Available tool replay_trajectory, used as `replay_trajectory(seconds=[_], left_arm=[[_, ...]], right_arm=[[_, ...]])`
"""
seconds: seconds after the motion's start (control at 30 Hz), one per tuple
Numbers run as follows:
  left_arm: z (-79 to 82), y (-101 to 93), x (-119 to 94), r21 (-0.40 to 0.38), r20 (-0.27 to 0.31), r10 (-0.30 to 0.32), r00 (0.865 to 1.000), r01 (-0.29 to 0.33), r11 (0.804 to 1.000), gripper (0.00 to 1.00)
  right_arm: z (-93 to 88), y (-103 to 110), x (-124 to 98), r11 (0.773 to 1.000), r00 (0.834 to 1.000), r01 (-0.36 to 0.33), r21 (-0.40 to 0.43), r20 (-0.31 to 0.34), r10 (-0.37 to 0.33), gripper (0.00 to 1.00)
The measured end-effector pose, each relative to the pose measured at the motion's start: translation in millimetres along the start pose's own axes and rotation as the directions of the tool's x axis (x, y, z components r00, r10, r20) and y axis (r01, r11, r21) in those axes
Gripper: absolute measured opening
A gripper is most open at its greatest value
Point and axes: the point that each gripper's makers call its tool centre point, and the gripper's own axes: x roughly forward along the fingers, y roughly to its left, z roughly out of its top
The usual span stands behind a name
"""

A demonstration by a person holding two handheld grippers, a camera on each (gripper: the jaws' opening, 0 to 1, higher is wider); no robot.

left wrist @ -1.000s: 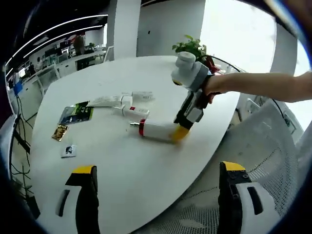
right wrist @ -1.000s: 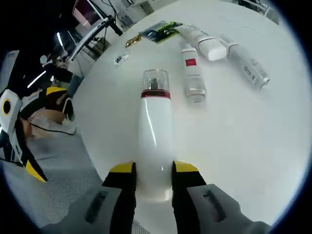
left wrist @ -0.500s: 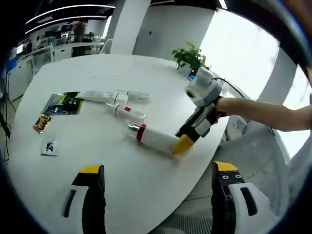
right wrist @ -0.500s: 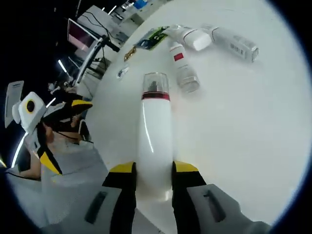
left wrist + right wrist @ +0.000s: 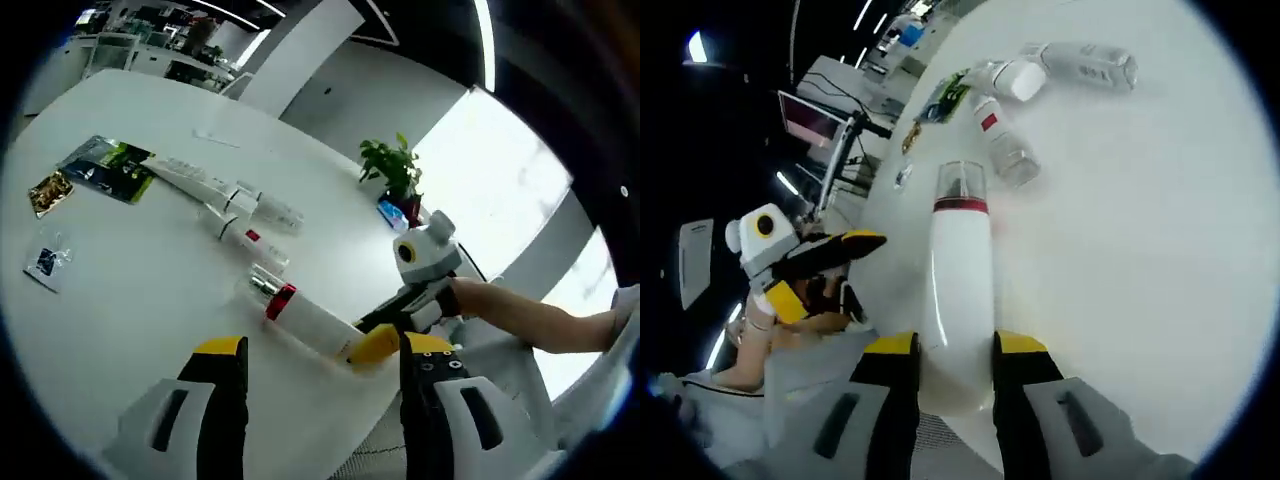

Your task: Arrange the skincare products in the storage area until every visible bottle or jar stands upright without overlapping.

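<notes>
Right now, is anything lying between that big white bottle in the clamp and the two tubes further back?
Yes. In the right gripper view, a small clear bottle with a red label lies between the white bottle and the tubes.

The left gripper view looks down across the white tabletop (image 5: 120, 300) from its near edge. The right gripper view sits low and close along the white bottle (image 5: 958, 300). Both share that bottle (image 5: 310, 322) and the tubes beyond.
</notes>
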Motion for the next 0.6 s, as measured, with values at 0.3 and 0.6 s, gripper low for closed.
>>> replay_trajectory(seconds=[0.3, 0.6], left_arm=[[2.6, 5.1, 18.8, -0.158, 0.018, -0.046, 0.999, 0.048, 0.986, 0.41], [-8.2, 6.4, 27.1, -0.282, 0.007, -0.103, 0.995, 0.101, 0.954, 0.37]], right_arm=[[-1.6, 4.9, 0.9, 0.995, 0.998, -0.064, 0.072, 0.007, 0.064, 0.27], [-4.7, 11.2, -4.3, 0.980, 0.990, -0.142, 0.139, 0.000, 0.144, 0.27]])
